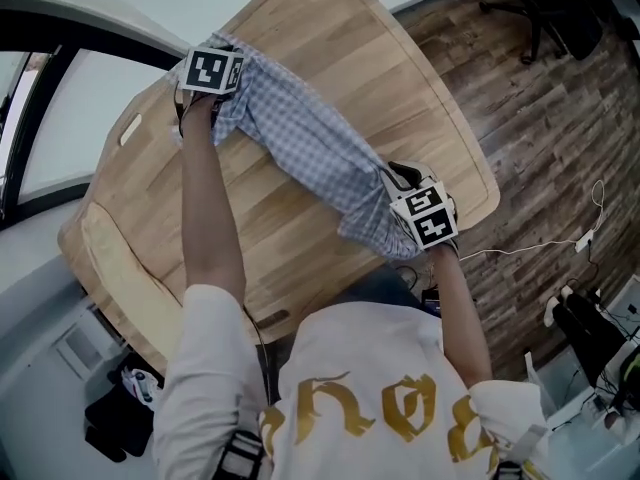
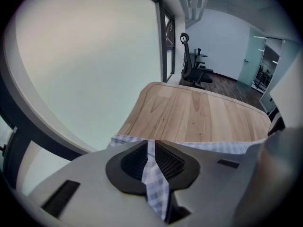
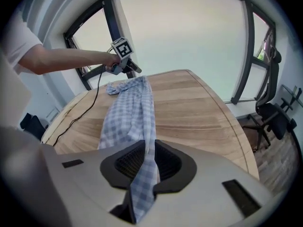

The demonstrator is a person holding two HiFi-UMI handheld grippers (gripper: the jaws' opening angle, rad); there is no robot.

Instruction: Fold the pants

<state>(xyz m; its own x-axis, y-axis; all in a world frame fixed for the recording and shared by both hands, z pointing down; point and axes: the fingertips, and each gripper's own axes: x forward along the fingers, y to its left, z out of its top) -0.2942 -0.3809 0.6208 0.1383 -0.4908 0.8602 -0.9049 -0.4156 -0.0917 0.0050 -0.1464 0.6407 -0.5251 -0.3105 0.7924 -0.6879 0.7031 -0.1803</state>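
Observation:
Blue-and-white checked pants [image 1: 310, 158] lie stretched in a long band across the wooden table [image 1: 330, 28]. My left gripper [image 1: 222, 108] pinches one end at the table's far left, and in the left gripper view its pads are shut [image 2: 150, 152] on a fold of the fabric [image 2: 156, 183]. My right gripper [image 1: 388, 193] grips the other end near the table's right edge. In the right gripper view the cloth [image 3: 128, 112] runs from the left gripper [image 3: 124, 63] down between the right jaws [image 3: 147, 157], and its tail hangs below them.
The table [image 3: 199, 108] has rounded edges, with a window wall beyond it. A black cable [image 3: 90, 108] trails over its left part. An office chair [image 1: 545, 8] stands on the wood floor at the upper right, and white cables [image 1: 560, 243] lie on the floor to the right.

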